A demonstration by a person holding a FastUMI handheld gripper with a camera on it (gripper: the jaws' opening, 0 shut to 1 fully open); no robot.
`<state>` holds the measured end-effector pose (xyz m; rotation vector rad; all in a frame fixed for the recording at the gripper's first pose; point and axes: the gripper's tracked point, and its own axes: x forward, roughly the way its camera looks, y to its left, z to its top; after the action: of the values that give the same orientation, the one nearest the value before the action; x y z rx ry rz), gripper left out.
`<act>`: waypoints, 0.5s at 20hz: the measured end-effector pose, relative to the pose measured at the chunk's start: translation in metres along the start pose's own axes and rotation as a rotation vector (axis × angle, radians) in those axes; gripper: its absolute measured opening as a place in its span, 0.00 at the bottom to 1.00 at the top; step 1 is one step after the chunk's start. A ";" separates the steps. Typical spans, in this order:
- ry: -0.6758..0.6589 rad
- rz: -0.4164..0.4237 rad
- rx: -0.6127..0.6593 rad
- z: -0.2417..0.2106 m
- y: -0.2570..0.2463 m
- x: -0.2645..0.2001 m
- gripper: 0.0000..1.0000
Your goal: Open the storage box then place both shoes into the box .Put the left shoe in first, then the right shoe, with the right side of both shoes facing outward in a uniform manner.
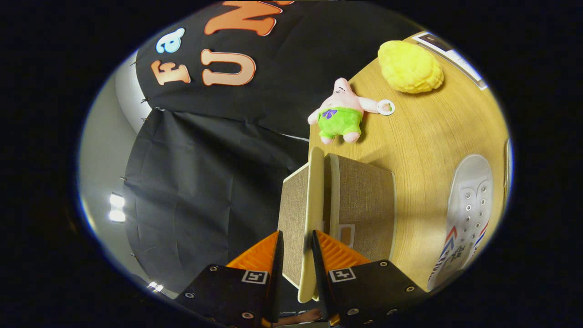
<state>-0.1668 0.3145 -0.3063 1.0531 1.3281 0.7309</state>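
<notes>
The storage box (364,205) is covered in brown fabric with a cream rim and stands on the wooden table (423,136). Its lid (294,205), brown with a cream edge, is raised off the box's rim, leaving a narrow gap between lid and box. My gripper (296,234) is shut on the lid, one finger on each face near its front edge. A white canvas shoe (469,205) with red and blue stripes lies on the table beside the box, well off to the side of my fingers.
Beyond the box lie a pink star plush toy in green shorts (341,114) with a white ring (386,107), and a yellow plush lump (410,66) farther off. Black cloth (205,182) hangs behind the table's edge.
</notes>
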 end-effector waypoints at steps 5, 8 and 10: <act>0.019 -0.124 0.031 -0.010 -0.030 0.007 0.23; 0.059 -0.040 0.063 -0.017 0.003 0.002 0.09; 0.061 -0.022 -0.008 -0.015 0.027 -0.003 0.07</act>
<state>-0.1780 0.3250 -0.2793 1.0150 1.3857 0.7564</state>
